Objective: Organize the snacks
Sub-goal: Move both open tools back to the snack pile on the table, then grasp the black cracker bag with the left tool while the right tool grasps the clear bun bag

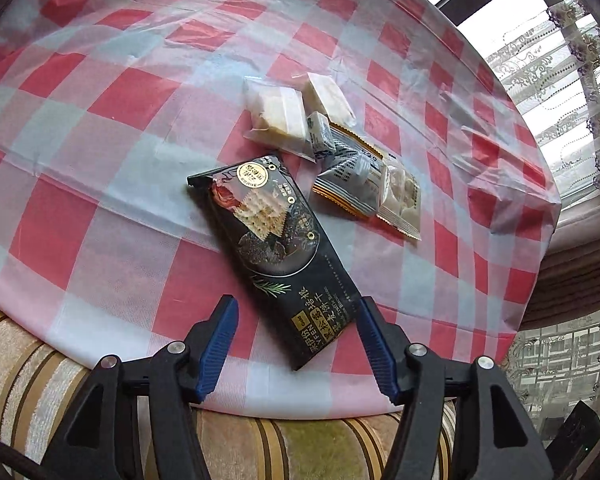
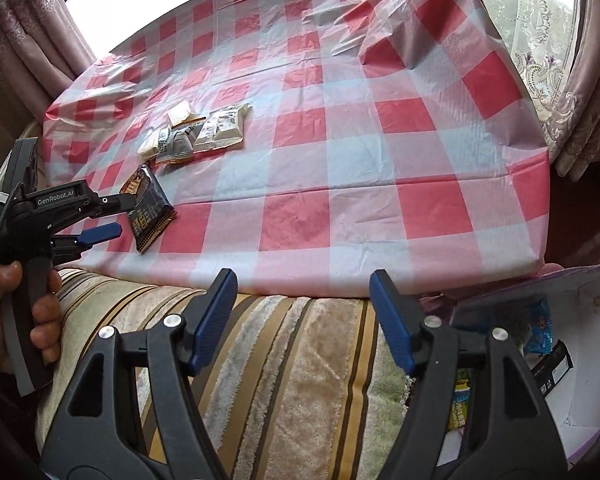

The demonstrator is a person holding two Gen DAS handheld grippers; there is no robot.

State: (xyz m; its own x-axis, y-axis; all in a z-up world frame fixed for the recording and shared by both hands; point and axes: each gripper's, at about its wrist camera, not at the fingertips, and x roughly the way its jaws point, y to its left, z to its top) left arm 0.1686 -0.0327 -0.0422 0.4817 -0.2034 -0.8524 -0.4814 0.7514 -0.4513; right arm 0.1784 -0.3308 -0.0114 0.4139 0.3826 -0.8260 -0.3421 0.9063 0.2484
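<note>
Left gripper [image 1: 296, 316] open around black cracker packet [image 1: 276, 248], near table edge [image 1: 300, 408]

One black packet [image 1: 278, 248], five small packets [image 1: 274, 118].

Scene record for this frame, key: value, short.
surface: table under red-white checked cloth
nearest item: black cracker pack, flat, near table edge
other items: pile of small snack packets, beyond the black pack
left tool: open, fingers either side of the pack's near end, not gripping
right tool: open, holding nothing, over striped cushion
container: box with snacks, lower right
</note>
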